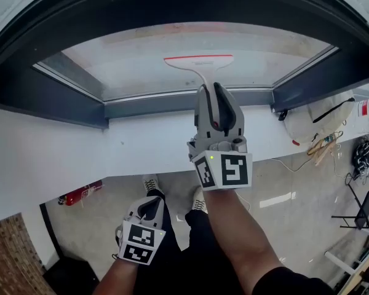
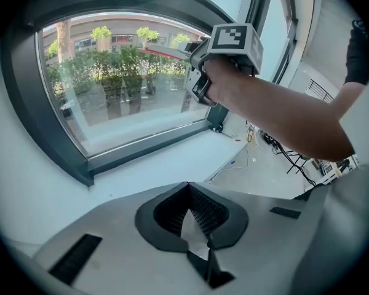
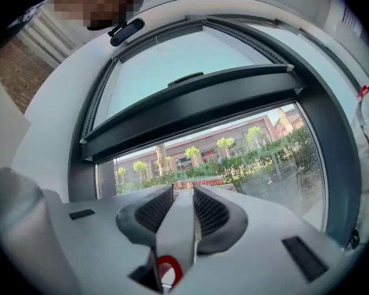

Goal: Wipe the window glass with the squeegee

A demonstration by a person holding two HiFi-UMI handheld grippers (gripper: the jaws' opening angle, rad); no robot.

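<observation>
A white squeegee point(image 1: 198, 60) with a red blade edge is held up against the window glass point(image 1: 135, 57), its blade lying level. My right gripper point(image 1: 210, 92) is shut on its handle. In the right gripper view the white handle point(image 3: 178, 226) runs between the pads of my right gripper point(image 3: 183, 190) toward the glass point(image 3: 264, 158). My left gripper point(image 1: 152, 203) hangs low beside the person's legs, away from the window, jaws together with nothing held. In the left gripper view my left gripper point(image 2: 187, 186) points at the sill, and the squeegee point(image 2: 166, 51) shows against the glass.
A dark frame point(image 1: 43, 103) surrounds the pane above a white sill point(image 1: 135, 146). A red fire extinguisher point(image 1: 80, 194) lies on the floor at the left. A white bag and cables point(image 1: 323, 141) lie at the right, with a black stand point(image 1: 357, 208) further out.
</observation>
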